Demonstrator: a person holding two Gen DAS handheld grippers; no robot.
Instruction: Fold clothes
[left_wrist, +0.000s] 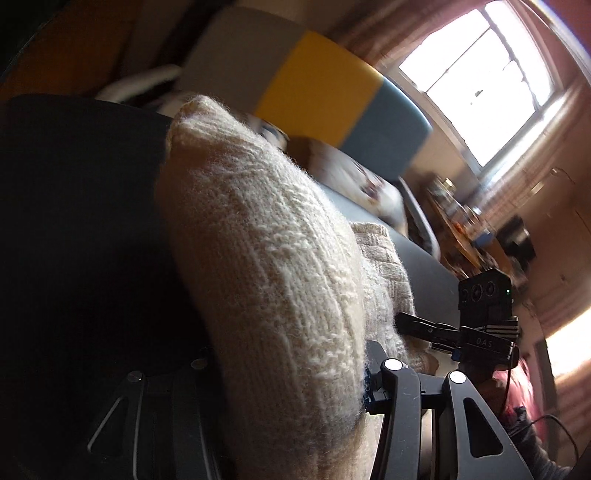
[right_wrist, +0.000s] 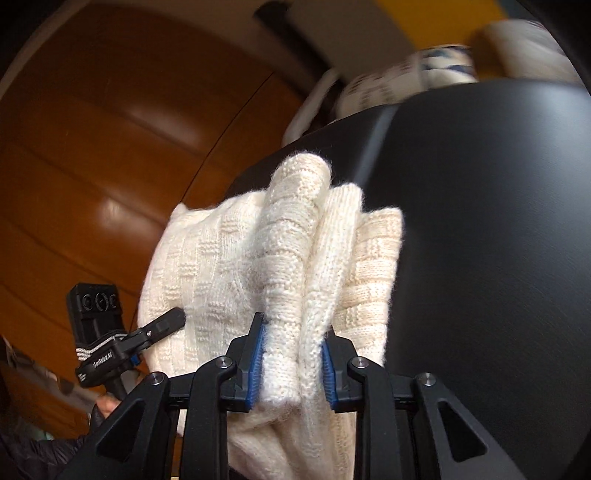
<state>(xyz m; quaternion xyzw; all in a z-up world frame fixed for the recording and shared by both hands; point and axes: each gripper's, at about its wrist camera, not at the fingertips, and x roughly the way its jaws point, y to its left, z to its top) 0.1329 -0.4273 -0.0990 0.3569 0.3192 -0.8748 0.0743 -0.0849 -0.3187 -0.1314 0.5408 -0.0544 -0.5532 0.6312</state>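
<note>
- Two tools pinch one cream knitted sweater (right_wrist: 280, 258): the right tool (right_wrist: 293, 365) clamps bunched folds between its blue pads.
- Left tool (left_wrist: 295, 369) grips another thick fold, which fills its view.
- Sweater hangs lifted above the dark worktop (right_wrist: 480, 221).

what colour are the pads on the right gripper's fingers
Blue pads, clearest in the right wrist view, pressing the cream knit sweater.

left gripper (right_wrist: 177, 319) jaws clamped on knit | right gripper (right_wrist: 293, 363) jaws clamped on knit
</note>
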